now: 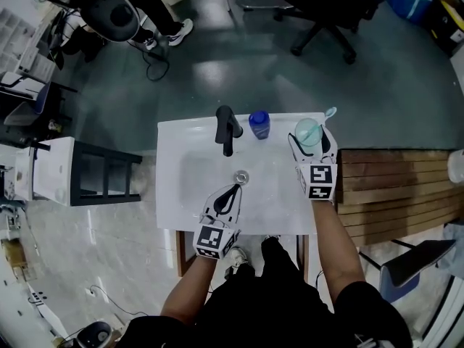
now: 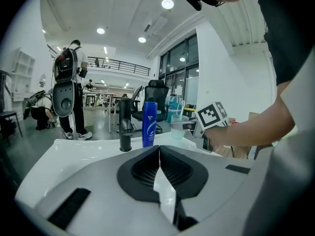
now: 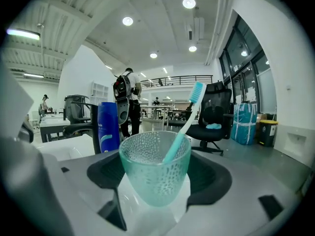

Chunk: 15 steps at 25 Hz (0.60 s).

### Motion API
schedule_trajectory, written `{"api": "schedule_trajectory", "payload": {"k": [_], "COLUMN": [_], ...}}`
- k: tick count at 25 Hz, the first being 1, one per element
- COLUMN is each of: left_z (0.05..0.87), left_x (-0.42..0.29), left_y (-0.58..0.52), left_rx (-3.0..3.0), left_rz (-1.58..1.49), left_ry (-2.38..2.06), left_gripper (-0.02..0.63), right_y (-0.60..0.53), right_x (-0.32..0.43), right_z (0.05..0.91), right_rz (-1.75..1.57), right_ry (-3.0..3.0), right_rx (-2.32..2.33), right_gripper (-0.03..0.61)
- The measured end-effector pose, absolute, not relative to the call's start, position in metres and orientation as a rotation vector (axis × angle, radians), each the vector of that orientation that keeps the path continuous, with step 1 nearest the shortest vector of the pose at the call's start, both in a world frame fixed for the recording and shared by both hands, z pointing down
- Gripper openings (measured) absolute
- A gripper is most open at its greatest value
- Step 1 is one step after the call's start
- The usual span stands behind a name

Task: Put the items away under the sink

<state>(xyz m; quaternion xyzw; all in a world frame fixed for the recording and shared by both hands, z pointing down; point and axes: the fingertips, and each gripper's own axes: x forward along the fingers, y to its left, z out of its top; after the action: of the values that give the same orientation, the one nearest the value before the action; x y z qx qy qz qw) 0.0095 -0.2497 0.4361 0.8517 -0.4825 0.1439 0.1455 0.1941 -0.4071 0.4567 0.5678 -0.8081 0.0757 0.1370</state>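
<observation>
The right gripper [image 1: 312, 138] pinched the teal tumbler [image 3: 155, 168], toothbrush [image 3: 184, 127] inside, at the sink's [image 1: 188, 165] two o'clock. The left gripper [image 1: 233, 188], jaws pressed together, hovered at six o'clock. The shampoo bottle [image 1: 259, 124] stood at twelve.

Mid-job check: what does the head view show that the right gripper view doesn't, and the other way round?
Head view only: the drain in the sink, and the left tongs, shut, over it. Right gripper view only: the green cup from the side, its wall dimpled, standing between the jaws of the right tongs; whether they press on it is unclear. Both: the cup, the toothbrush in it and the blue bottle beside it.
</observation>
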Motion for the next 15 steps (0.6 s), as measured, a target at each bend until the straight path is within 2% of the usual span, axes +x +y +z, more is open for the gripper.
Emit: {"api": "schedule_trajectory", "payload": {"k": [15], "left_z": [0.414], "left_x": [-0.033], "left_y": [-0.193], "left_rx": [2.501], "left_rz": [0.351], "left_ry": [-1.378], "left_gripper": [0.021], "right_y": [-0.297], "right_x": [0.170], "right_z": [0.399], "right_rz": [0.197], "right_ry": [-2.327], "right_rx": [1.718], "right_gripper": [0.382]}}
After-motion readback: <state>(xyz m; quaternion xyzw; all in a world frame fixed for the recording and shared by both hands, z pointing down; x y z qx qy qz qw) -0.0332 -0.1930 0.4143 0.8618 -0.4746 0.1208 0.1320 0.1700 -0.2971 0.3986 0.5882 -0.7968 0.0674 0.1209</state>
